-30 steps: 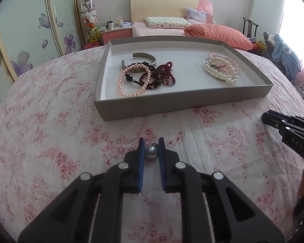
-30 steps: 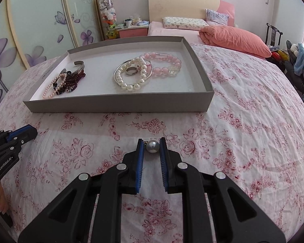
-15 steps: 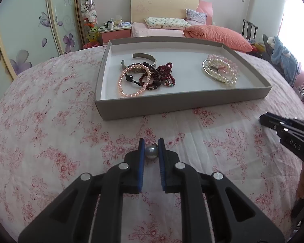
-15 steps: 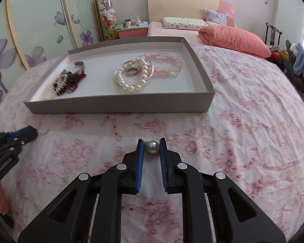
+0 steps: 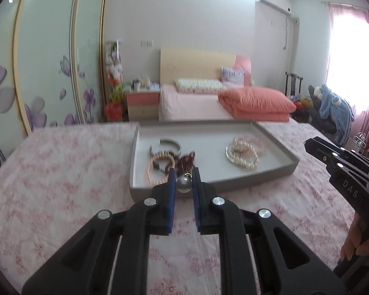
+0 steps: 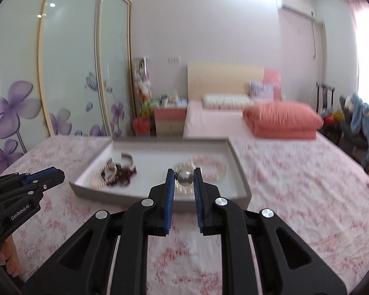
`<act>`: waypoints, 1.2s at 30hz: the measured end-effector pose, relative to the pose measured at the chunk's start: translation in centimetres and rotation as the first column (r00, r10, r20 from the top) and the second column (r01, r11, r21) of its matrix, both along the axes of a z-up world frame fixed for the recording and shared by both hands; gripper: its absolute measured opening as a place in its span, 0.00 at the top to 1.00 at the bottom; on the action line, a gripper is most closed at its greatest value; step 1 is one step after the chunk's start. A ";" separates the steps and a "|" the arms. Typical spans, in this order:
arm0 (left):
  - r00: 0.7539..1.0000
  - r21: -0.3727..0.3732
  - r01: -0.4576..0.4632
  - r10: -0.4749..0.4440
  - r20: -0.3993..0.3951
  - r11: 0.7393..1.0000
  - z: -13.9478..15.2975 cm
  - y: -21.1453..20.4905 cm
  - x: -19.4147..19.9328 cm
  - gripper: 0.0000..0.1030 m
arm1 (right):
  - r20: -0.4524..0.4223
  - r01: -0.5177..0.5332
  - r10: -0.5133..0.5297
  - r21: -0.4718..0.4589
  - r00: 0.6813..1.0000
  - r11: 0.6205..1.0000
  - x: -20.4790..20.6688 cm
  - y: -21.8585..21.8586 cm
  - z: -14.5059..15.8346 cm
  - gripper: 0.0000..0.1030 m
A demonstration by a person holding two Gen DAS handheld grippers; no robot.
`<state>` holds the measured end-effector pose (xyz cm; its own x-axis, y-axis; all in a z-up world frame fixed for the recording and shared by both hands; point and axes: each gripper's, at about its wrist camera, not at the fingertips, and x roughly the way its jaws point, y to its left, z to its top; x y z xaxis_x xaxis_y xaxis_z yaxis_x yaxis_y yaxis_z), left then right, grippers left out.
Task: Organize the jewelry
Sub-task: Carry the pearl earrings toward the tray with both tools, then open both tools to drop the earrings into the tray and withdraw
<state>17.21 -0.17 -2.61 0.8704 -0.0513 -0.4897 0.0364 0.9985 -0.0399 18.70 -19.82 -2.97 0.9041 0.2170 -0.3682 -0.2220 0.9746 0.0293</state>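
Note:
My left gripper is shut on a grey pearl earring, held in the air in front of the grey tray's near wall. My right gripper is shut on a second pearl earring, also lifted, before the tray. The tray holds a silver cuff, a pink pearl bracelet, dark red beads at its left, and white pearl and pink bracelets at its right. Each gripper shows in the other's view.
The tray lies on a bedspread with pink flowers. A second bed with an orange quilt and a nightstand stand beyond. Wardrobe doors with purple flowers line the left. A chair with blue clothes is at the right.
Both grippers have tilted up and risen with their earrings, so the views now look level across the room. The tray appears lower and closer behind the fingertips.

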 end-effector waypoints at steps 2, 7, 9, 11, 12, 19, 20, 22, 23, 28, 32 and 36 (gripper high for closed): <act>1.000 -0.003 -0.005 0.005 0.019 1.000 0.4 -0.1 0.1 0.87 | 0.049 0.002 -0.002 -0.002 0.999 1.000 -0.3 0.1 0.6 0.84; 0.999 -0.008 -0.012 0.012 0.049 1.000 1.2 -0.3 0.5 0.87 | 0.096 0.003 -0.004 0.009 0.995 1.000 0.0 -0.1 1.6 0.84; 0.998 -0.006 -0.011 0.011 0.056 1.000 1.3 -0.3 0.6 0.87 | 0.104 0.004 -0.005 0.014 0.995 1.000 0.3 -0.2 1.8 0.84; 0.998 -0.004 -0.010 0.010 0.062 1.000 1.5 -0.5 0.8 0.87 | 0.107 0.003 -0.005 0.016 0.994 1.000 0.7 -0.2 1.9 0.84; 0.998 -0.003 -0.008 0.008 0.064 1.000 1.5 -0.6 1.1 0.87 | 0.107 0.001 -0.003 0.018 0.994 1.000 0.9 -0.1 2.0 0.84; 0.999 0.001 -0.009 0.009 0.052 1.000 1.0 -0.9 3.6 0.87 | 0.087 -0.010 0.007 0.026 0.996 1.000 3.3 0.8 1.9 0.84; 0.999 0.001 -0.012 0.012 0.050 1.000 0.9 -0.9 4.1 0.87 | 0.086 -0.009 0.007 0.026 0.996 1.000 3.5 1.0 1.9 0.84; 0.999 0.002 -0.017 0.017 0.047 1.000 0.6 -0.9 4.9 0.86 | 0.084 -0.007 0.005 0.027 0.996 1.000 4.1 1.2 1.7 0.84; 0.999 0.001 -0.018 0.018 0.043 1.000 0.4 -0.9 5.5 0.86 | 0.077 -0.007 0.005 0.027 0.997 1.000 4.8 1.3 1.6 0.84; 1.000 -0.002 -0.009 0.009 -0.002 1.000 -0.7 -1.0 7.9 0.86 | 0.013 -0.014 0.013 0.032 1.000 0.999 7.3 1.9 0.7 0.84; 0.998 -0.020 -0.005 0.004 -0.057 1.000 -1.8 -0.8 9.8 0.86 | -0.078 -0.026 0.030 0.055 0.996 0.998 9.5 2.0 -0.4 0.84; 0.996 -0.030 -0.003 0.000 -0.087 1.000 -2.5 -0.8 10.9 0.86 | -0.146 -0.040 0.049 0.068 0.988 0.997 11.1 2.5 -1.5 0.84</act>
